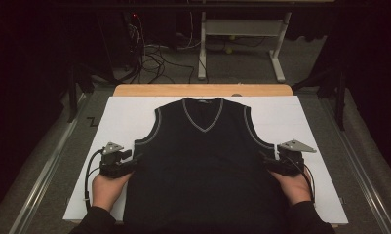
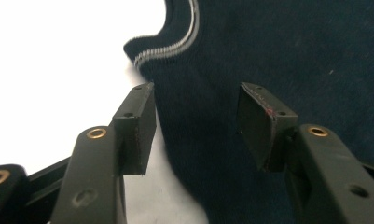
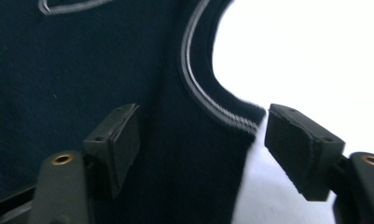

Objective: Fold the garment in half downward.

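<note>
A dark navy sleeveless V-neck vest with grey trim lies flat, front up, on a white sheet. My left gripper is at the vest's left side edge just below the armhole. It is open, its jaws straddling the fabric edge. My right gripper mirrors it at the vest's right side edge, also open. Its jaws stand either side of the edge below the grey-trimmed armhole. Neither holds the cloth.
The white sheet covers a wooden table whose far edge shows. Beyond it on the floor are a grey table frame and tangled cables. Metal rails run along both sides. Bare sheet lies outside each gripper.
</note>
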